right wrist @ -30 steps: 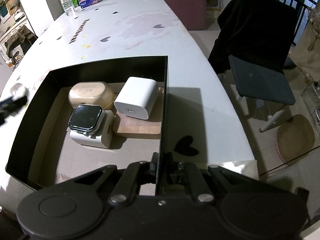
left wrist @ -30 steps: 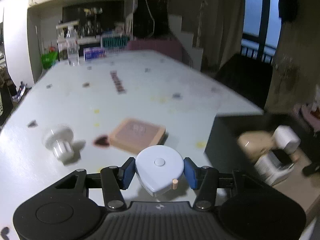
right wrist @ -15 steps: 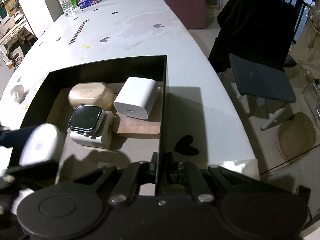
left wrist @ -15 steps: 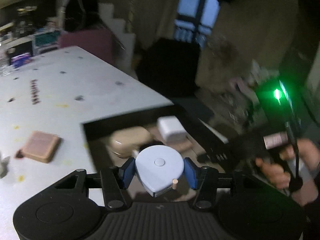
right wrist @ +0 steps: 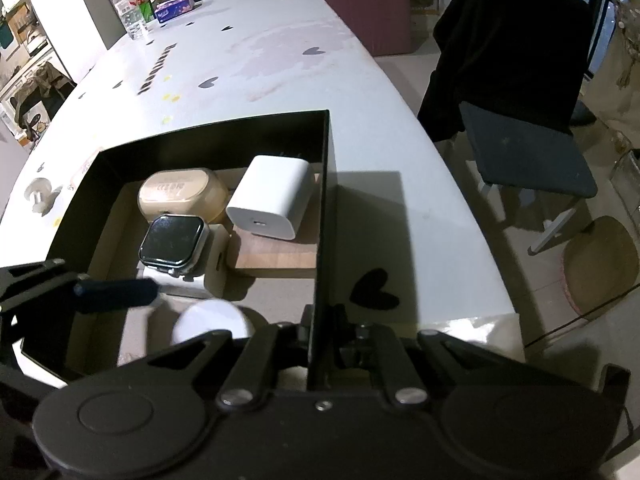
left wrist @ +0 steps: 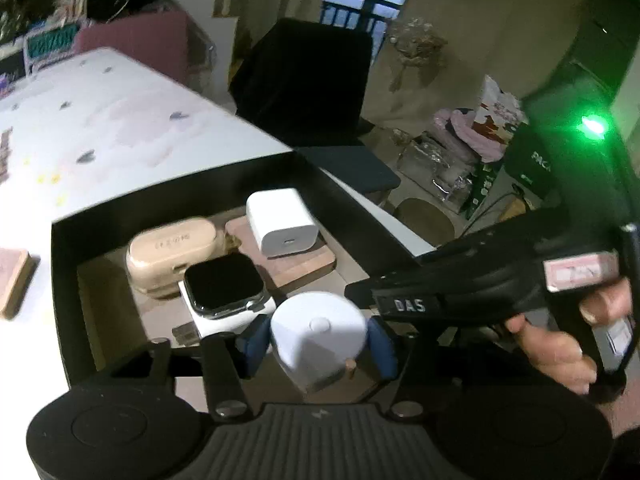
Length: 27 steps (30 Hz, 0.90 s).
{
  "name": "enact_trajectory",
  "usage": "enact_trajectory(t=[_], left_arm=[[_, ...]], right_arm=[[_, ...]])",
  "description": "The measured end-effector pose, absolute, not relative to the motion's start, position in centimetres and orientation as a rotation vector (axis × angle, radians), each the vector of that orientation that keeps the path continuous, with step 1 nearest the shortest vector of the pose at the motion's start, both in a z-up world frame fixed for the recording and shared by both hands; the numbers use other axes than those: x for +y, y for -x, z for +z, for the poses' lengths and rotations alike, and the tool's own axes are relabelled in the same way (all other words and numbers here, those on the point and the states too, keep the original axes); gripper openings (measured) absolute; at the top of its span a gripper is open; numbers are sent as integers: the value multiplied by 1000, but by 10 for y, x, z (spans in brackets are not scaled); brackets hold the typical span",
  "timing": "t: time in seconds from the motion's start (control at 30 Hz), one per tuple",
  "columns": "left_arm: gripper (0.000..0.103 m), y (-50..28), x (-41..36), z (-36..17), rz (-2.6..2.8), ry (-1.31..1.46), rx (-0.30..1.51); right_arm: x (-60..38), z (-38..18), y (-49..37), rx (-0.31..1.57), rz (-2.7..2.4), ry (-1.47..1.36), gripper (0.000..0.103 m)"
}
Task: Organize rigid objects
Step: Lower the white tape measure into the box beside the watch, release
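Note:
My left gripper (left wrist: 318,344) is shut on a pale blue tape measure (left wrist: 320,334) and holds it over the near part of a black box (left wrist: 168,204). In the right wrist view the tape measure (right wrist: 212,322) hangs low inside the box (right wrist: 324,184). The box holds a beige earbud case (right wrist: 180,194), a white charger (right wrist: 272,196) on a wooden coaster (right wrist: 276,254), and a smartwatch (right wrist: 172,242) on a white stand. My right gripper (right wrist: 322,330) is shut on the box's right wall.
A wooden coaster (left wrist: 14,280) and a white round plug (right wrist: 38,196) lie on the white table left of the box. A bottle (right wrist: 130,12) and tissue pack (right wrist: 174,8) stand at the far end. A dark chair (right wrist: 516,92) stands right of the table.
My left gripper swung right from the table's coaster area to over the box and came down into it with the tape measure. My right gripper stayed on the box wall.

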<state>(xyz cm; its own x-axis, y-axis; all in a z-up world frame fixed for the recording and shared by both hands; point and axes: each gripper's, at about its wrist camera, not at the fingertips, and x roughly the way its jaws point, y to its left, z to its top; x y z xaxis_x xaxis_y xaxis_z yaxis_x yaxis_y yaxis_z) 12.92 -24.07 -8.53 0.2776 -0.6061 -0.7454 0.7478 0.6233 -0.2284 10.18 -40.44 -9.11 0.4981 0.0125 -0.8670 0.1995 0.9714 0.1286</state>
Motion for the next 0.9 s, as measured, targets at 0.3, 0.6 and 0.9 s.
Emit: enact_trajectory(t=[0.3, 0.6, 0.9], left_arm=[[82, -128, -226, -76, -883, -158, 919], [86, -116, -218, -60, -844, -171, 899], [101, -104, -209, -44, -821, -188, 856]], right_arm=[[-405, -91, -102, 1048, -115, -223, 9], [-405, -91, -102, 1047, -115, -224, 9], [-405, -91, -102, 1047, -115, -225, 9]])
